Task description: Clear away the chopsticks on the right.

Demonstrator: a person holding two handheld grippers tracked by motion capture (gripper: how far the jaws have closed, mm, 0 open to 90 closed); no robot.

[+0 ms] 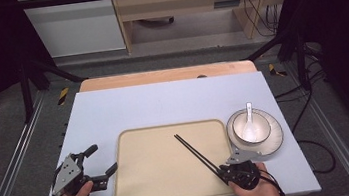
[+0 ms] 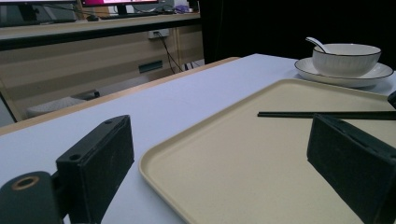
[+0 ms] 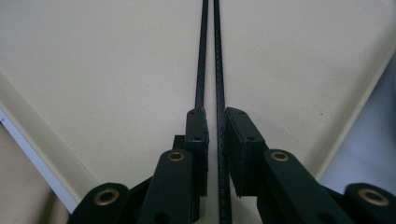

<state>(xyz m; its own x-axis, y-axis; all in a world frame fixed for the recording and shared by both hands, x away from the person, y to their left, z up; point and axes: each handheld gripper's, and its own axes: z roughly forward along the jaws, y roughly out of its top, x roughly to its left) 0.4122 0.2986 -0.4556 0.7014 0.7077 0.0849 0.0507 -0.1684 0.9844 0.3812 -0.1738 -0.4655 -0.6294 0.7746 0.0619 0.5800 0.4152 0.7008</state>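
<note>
Pale blue table (image 1: 163, 104) bearing a beige tray (image 1: 162, 180). Black chopsticks (image 1: 194, 151) lie on the tray, long axis running straight ahead from the right gripper (image 1: 227, 170), whose narrow jaws flank them with a slight gap. Left gripper (image 1: 101, 163) stands wide, empty, beside the tray.

Beige tray (image 1: 166, 189) on pale lavender-grey table (image 1: 128, 108) with light wood far edge. Black ridged chopsticks (image 1: 195, 152). White bowl (image 1: 251, 128), white spoon (image 1: 249, 110), white plate (image 1: 275, 143) with thin dark rim line. Black grippers, brass-coloured rivets.
</note>
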